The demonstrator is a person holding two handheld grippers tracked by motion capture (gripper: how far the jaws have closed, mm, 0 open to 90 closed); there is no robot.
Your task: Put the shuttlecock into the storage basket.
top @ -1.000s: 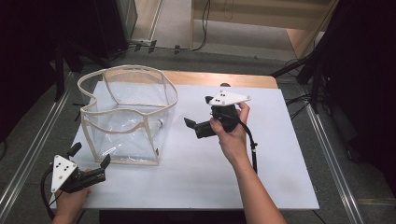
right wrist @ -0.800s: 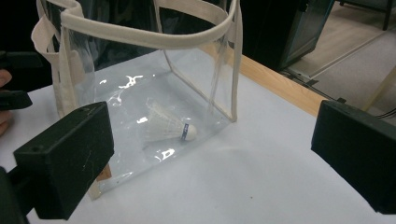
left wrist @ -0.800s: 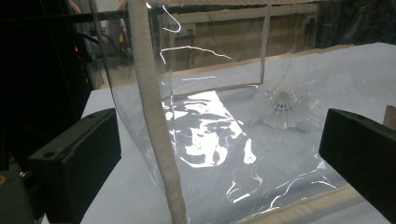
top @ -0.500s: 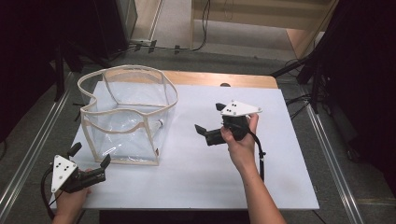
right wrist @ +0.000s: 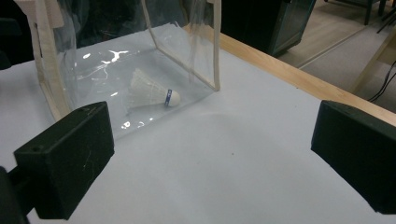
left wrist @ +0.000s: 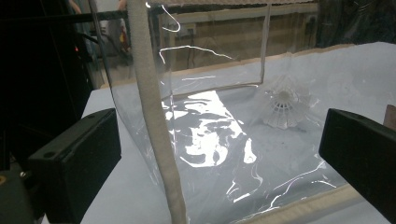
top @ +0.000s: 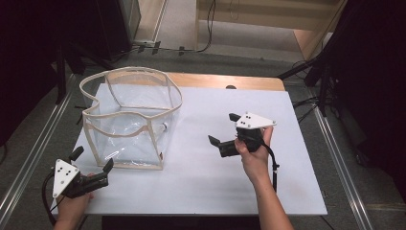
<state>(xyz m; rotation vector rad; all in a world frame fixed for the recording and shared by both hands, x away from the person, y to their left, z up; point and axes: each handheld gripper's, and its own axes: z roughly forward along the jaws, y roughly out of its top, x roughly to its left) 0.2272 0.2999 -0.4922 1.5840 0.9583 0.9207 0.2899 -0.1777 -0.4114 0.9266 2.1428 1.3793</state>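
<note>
A clear plastic bag (top: 129,115) with cream fabric trim stands open-topped at the table's left. A white shuttlecock (right wrist: 149,91) with a blue band lies on its side inside the bag; the shuttlecock (left wrist: 282,107) also shows through the clear wall, and it (top: 164,127) lies by the bag's right wall. My left gripper (top: 91,167) is open at the table's front left corner, just in front of the bag's corner seam (left wrist: 154,121). My right gripper (top: 222,129) is open right of the bag, held above the table, its jaws pointing left toward the bag, nothing between them.
The white table top (top: 201,177) has a wooden strip (top: 230,81) along its far edge. Metal rails (top: 340,158) run along both sides. Dark stands and cables (top: 316,72) sit beyond the table's far right.
My right gripper has drawn back from beside the bag, moving right and toward the near edge. The left gripper has stayed in place.
</note>
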